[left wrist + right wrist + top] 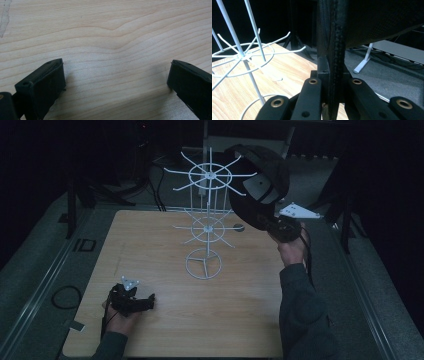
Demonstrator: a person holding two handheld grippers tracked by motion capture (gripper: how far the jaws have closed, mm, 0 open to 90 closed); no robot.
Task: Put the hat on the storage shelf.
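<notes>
Wood grain alone lies between the left gripper's two black jaws in the left gripper view: they stand wide apart, low over the bench, with nothing held and nothing touched. The high view places that gripper near the bench's near left corner, in the person's left hand.

The right gripper view looks along its own jaws, which are drawn close together on the stitched edge of a dark cap; the edge runs straight up between them and the cap's body spreads across the top right. What that view cannot give, the high view does: the whole cap, lifted well above the bench beyond its far right part, just beside the upper ring of a white wire rack; whether cap and rack touch cannot be told. The right gripper sits under the cap in the person's right hand, a grey three-cornered plate on top.

Counted: one cap, one rack, two grippers. The rack has two tiers of spoked hooks on a central post and a round foot standing toward the bench's far edge, near its middle. A small dark disc lies on the bench by the far edge, between rack and right gripper.
</notes>
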